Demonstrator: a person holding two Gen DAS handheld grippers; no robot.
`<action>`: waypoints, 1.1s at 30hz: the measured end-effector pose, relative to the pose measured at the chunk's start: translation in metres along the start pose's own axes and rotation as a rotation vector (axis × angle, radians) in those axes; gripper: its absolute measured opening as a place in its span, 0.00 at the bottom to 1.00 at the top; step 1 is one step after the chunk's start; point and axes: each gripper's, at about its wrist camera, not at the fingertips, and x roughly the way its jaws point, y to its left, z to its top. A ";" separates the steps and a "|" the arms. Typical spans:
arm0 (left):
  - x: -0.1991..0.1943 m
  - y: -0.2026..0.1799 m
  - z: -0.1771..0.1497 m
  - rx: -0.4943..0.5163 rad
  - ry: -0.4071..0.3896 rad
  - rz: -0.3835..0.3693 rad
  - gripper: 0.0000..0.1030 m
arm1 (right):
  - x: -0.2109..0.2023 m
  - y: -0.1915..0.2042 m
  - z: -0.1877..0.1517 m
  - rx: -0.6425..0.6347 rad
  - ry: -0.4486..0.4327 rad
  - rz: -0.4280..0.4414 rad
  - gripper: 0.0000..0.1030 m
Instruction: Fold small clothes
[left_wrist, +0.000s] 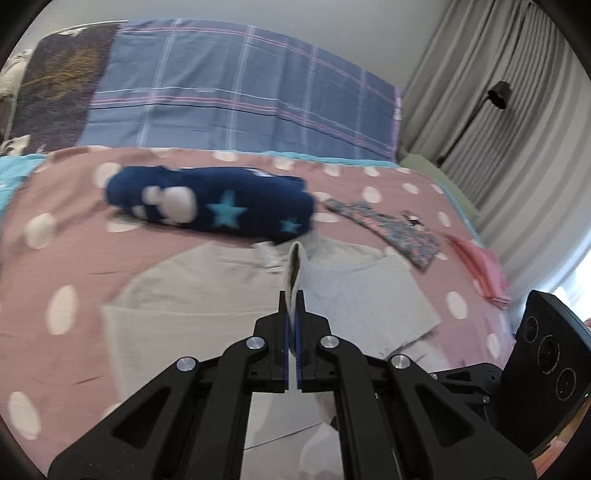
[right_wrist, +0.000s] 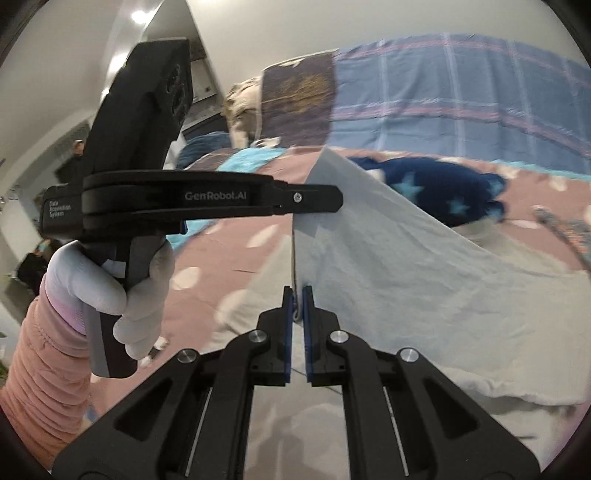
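A pale grey small garment (left_wrist: 207, 295) lies on the pink polka-dot bedspread (left_wrist: 55, 229). My left gripper (left_wrist: 294, 295) is shut on a raised edge of it, the cloth standing up between the pads. In the right wrist view my right gripper (right_wrist: 297, 291) is shut on another edge of the same pale grey garment (right_wrist: 406, 266), which hangs lifted as a slanted sheet. The left gripper (right_wrist: 338, 199) shows there from the side, pinching the sheet's upper corner, held by a white-gloved hand (right_wrist: 122, 288).
A rolled navy fleece with blue stars (left_wrist: 210, 199) lies behind the garment. A dark patterned piece (left_wrist: 391, 229) and a pink piece (left_wrist: 480, 266) sit to the right. Plaid pillow (left_wrist: 240, 92) at the head, grey curtains (left_wrist: 498, 110) and a black lamp (left_wrist: 498, 94) beyond the bed's right edge.
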 end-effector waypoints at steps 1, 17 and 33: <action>-0.003 0.008 -0.001 -0.005 0.003 0.015 0.02 | 0.012 0.006 0.003 0.007 0.015 0.028 0.05; 0.025 0.106 -0.049 -0.093 0.093 0.207 0.05 | 0.123 0.043 -0.003 0.066 0.197 0.098 0.05; 0.023 0.058 -0.096 0.003 -0.004 0.241 0.33 | -0.041 -0.095 -0.058 0.109 0.116 -0.283 0.21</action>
